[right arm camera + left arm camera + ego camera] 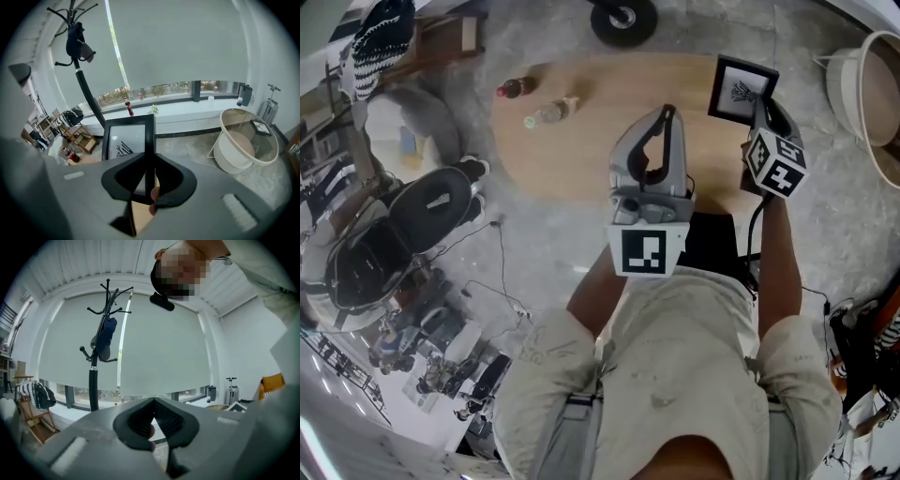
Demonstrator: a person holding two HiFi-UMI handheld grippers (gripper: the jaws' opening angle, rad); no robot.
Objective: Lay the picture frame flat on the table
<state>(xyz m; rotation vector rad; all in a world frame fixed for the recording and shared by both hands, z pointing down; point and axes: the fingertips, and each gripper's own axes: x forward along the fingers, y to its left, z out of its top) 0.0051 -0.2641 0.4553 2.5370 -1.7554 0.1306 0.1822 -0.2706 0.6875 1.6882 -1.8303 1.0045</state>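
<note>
Nearest is the person's lap in pale shorts (675, 375), at the near edge of the counter (572, 150); the left tool (667, 112) is over the counter's near middle, pointing across it; in the left gripper view its tips (153, 401) meet, with nothing between them; the right tool (759, 111) is at the counter's near right edge, angled downward; in the right gripper view its jaws (150, 157) are narrow and clamped on the frame (125, 140) at its right-hand bar; the frame (741, 89) is black with a white mat and a dark branching drawing; it stands up on edge, slightly tilted, above the counter's far right corner, not flat; whether its lower edge touches the wood I cannot tell; at the counter's far left lie two bottles, a clear one (551, 111) and, just beyond it, a dark one with a red cap (516, 88), close but apart; off the counter's right side, on the floor, stands a round pale tub (862, 84); beyond the counter's far edge is a black wheel (623, 19).
</note>
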